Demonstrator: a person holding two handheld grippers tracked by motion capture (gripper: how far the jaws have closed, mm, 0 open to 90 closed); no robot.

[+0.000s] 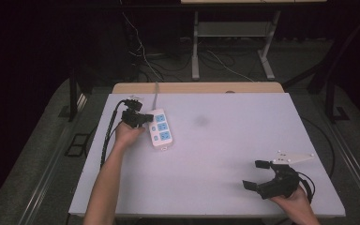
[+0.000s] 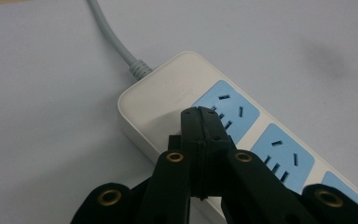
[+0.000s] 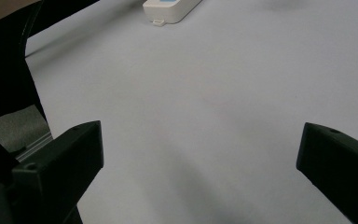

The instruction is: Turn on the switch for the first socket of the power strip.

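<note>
My left gripper (image 2: 204, 122), jaws shut together, sits over the power strip (image 1: 161, 130) near the tabletop's (image 1: 215, 154) left side, so I'd press gently and straight while my right gripper (image 1: 258, 174) waits wide open.

Left gripper (image 2: 204, 122) jaws closed, right gripper (image 3: 200, 154) spread

White plastic power strip (image 1: 161, 129) with light blue socket panels and grey cord (image 2: 114, 39); black two-jaw grippers; pale lavender-white flat tabletop (image 1: 225, 150).

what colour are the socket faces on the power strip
Light blue socket faces on a white power strip, clearest in the left gripper view.
</note>
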